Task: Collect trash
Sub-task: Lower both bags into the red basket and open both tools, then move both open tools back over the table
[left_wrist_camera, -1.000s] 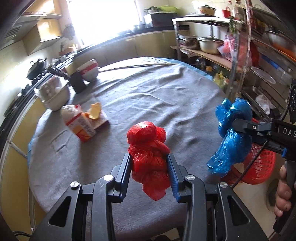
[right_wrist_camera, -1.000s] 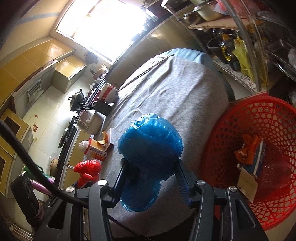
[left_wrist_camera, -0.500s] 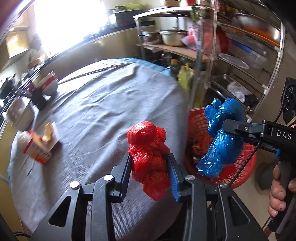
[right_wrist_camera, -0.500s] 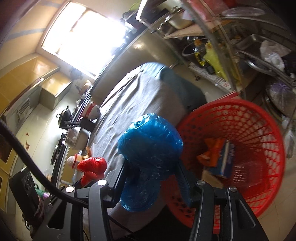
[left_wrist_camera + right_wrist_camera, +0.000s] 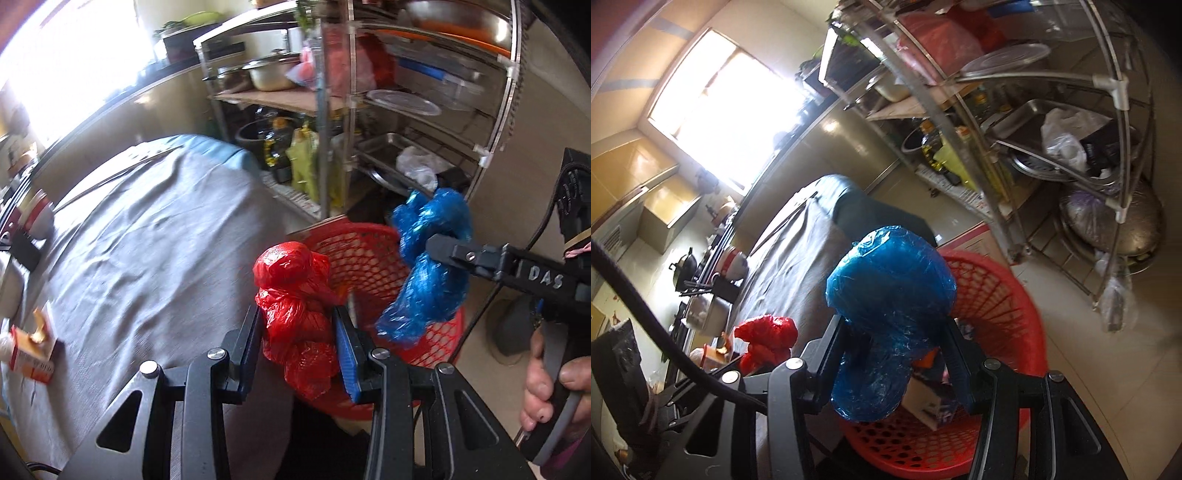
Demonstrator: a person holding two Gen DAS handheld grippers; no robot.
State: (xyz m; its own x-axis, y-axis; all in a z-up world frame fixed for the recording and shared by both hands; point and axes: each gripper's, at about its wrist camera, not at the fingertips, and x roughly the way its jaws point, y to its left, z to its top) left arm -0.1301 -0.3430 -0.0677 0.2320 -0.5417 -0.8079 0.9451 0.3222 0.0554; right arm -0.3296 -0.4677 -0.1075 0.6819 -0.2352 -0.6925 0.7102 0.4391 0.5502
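step: carry to bin | left gripper (image 5: 298,334) fingers clamp red bag (image 5: 295,295), frame centre, at basket (image 5: 373,251) near rim | right gripper (image 5: 892,354) fingers clamp blue bag (image 5: 890,291) above basket opening; right nearer the drop

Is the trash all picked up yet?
Not yet. Some scraps already lie in the red basket. The left hand-held gripper holds a red bag, the right one a blue bag, not dropped yet. A carton remains on the table.
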